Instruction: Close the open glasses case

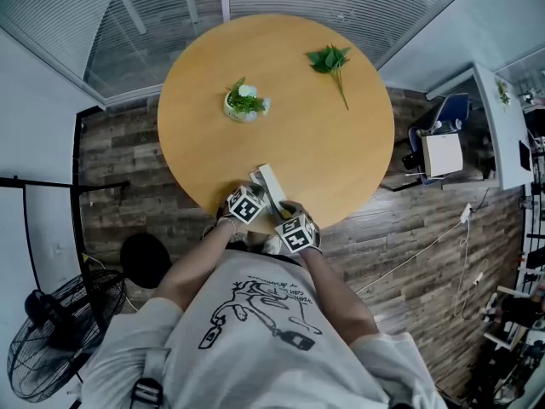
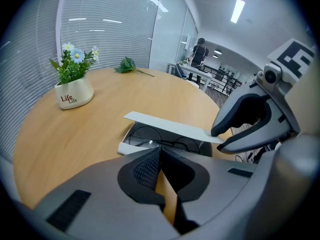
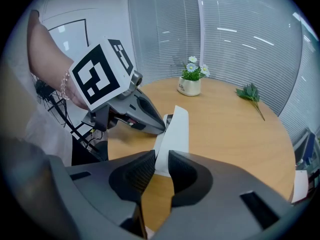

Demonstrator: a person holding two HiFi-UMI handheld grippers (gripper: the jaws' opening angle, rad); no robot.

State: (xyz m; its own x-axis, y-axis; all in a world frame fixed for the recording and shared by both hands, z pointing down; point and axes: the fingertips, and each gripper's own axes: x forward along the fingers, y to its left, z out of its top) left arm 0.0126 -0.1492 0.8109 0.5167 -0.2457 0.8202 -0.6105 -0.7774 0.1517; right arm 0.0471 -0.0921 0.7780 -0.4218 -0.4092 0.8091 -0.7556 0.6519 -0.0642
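The white rectangular glasses case [image 1: 271, 183] lies open at the near edge of the round wooden desk [image 1: 341, 143], with thin wire-rimmed glasses [image 2: 166, 142] inside. The right tongs [image 3: 159, 160] pinch one end of its flat white lid [image 2: 170, 125], which is raised over the tray. The left tongs [image 2: 159, 153] are pressed together, empty, just beside the case. Best to swing the lid down evenly, brace the tray with the left tongs, and keep the frames clear of the rim.
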